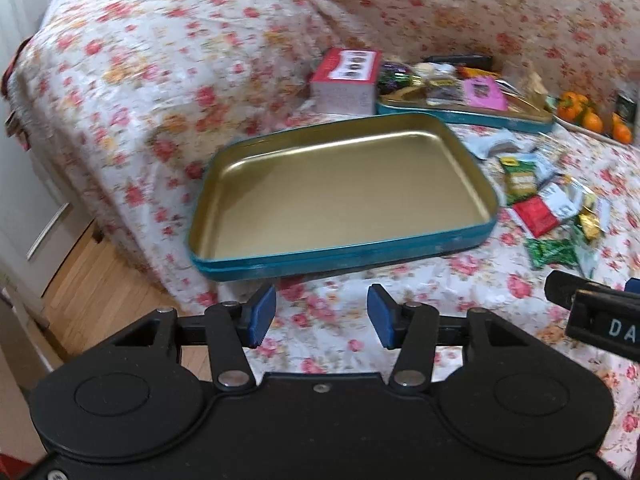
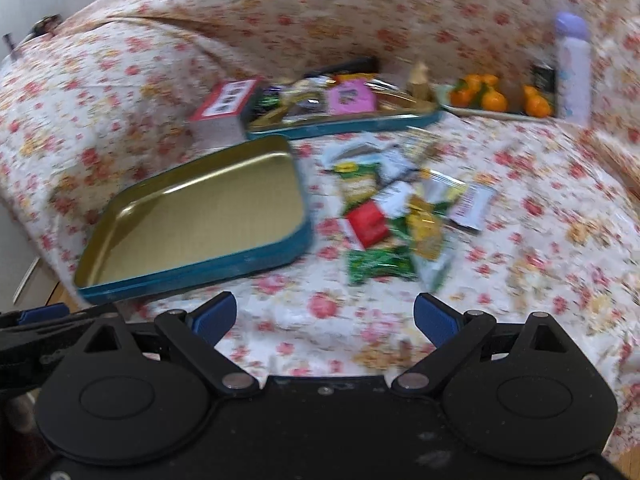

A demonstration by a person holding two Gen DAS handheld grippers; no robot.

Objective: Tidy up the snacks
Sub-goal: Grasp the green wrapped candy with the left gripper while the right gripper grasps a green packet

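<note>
An empty tin (image 1: 340,196), gold inside with a teal wall, lies on the floral cover (image 1: 168,92); the right wrist view has the tin (image 2: 200,216) at left. Beside it is a loose heap of snack packets (image 2: 400,224), red, green and yellow, also in the left wrist view as snack packets (image 1: 548,216). Behind sits a second teal tin (image 2: 348,120) filled with snacks. My left gripper (image 1: 322,318) is open just short of the empty tin's near wall, nothing between its blue pads. My right gripper (image 2: 326,318) is open over bare cover, in front of the heap.
A red-topped box (image 2: 224,112) stands behind the empty tin. A plate of mandarins (image 2: 496,100) and a lilac bottle (image 2: 572,68) are at the back right. The cover drops off at the left to a wooden floor (image 1: 92,284). The other gripper's body (image 1: 600,312) shows at the left wrist view's right edge.
</note>
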